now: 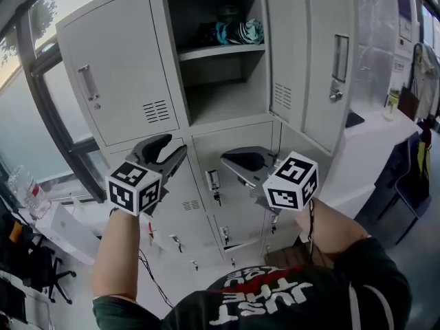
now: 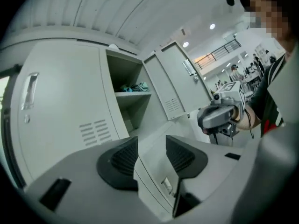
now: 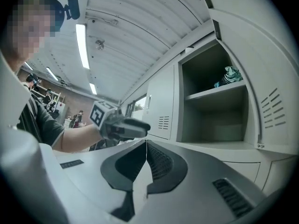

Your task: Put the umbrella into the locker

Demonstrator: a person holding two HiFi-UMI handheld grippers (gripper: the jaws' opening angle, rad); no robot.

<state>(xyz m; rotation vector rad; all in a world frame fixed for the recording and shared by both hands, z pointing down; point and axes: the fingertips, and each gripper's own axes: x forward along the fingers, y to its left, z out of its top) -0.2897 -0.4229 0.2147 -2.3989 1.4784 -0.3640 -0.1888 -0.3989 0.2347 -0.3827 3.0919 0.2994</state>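
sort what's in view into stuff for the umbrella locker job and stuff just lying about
Job: open locker; teal bundle on its upper shelf, probably the umbrella; left gripper, right gripper, both empty.
Lying about: bottle at far right; plastic bottles lower left; office chair.

The left gripper (image 2: 152, 149) has its jaws apart, with nothing between them and only the locker (image 2: 65, 101) front beyond. Farther off, a shelf (image 2: 133, 93) in the open compartment carries a teal umbrella (image 2: 134, 87). The door (image 2: 170, 85) stands open to the right. The right gripper (image 2: 202, 119) hangs near it.
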